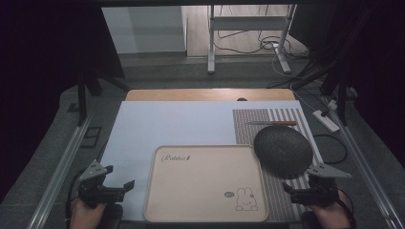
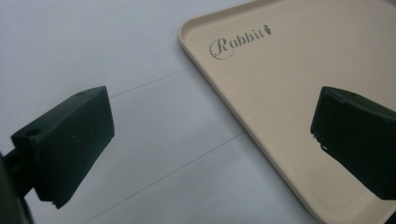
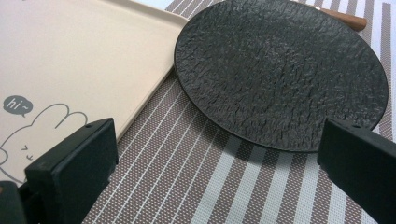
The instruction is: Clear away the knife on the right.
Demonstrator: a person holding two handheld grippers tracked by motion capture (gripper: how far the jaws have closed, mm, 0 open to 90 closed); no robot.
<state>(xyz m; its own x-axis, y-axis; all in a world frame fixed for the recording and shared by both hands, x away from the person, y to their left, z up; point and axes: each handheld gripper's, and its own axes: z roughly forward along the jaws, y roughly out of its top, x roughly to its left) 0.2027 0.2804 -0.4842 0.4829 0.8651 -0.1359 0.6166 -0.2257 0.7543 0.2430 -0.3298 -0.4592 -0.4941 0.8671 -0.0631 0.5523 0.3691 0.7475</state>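
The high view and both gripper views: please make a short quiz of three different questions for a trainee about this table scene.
1. True or false: the black plate lies on the beige tray.
2. Which thing lies beyond the plate on the striped placemat? A) a knife with a wooden handle B) a spoon C) a cup
3. Fill in: the jaws of the left gripper and the right gripper stand ____.

Key
1. False: it lies on the placemat, right of the tray.
2. A, the knife.
3. Open, with nothing between them.
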